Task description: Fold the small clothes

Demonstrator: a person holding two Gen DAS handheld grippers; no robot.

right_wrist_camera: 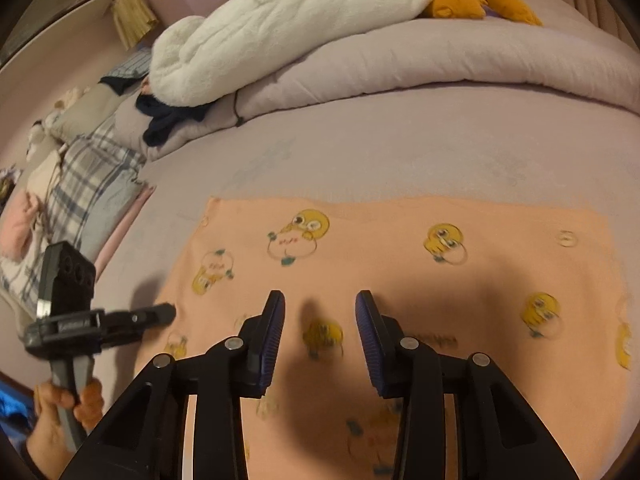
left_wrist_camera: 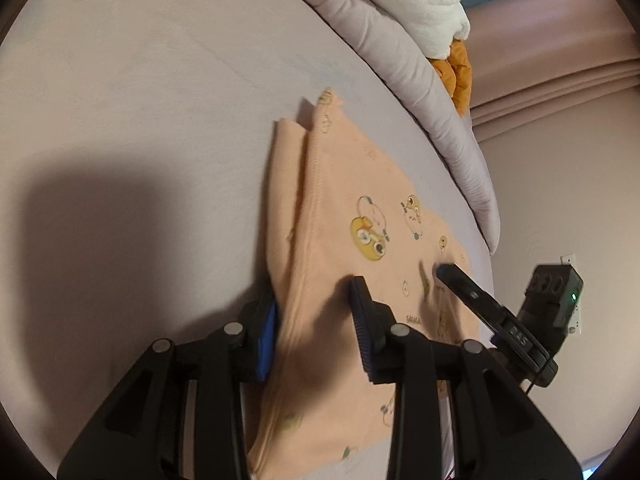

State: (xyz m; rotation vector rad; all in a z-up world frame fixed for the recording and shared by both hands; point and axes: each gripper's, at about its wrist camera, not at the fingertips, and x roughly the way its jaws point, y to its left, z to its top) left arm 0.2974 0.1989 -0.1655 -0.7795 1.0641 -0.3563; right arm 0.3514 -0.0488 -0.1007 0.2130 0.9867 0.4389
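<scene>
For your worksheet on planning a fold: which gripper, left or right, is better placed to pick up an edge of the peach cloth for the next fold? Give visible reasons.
Probably the left gripper: its open fingers straddle the peach cloth's layered side edge. The right gripper hangs open over the cloth's flat middle, away from any edge.

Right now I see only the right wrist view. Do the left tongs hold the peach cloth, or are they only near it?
Observer: They do not hold it. The left tongs are open and straddle the peach cloth at its side edge. The pads do not press on it.
Operator: Is that edge a single layer?
Observer: No. The left wrist view shows a second layer sticking out beside a stitched hem.
</scene>
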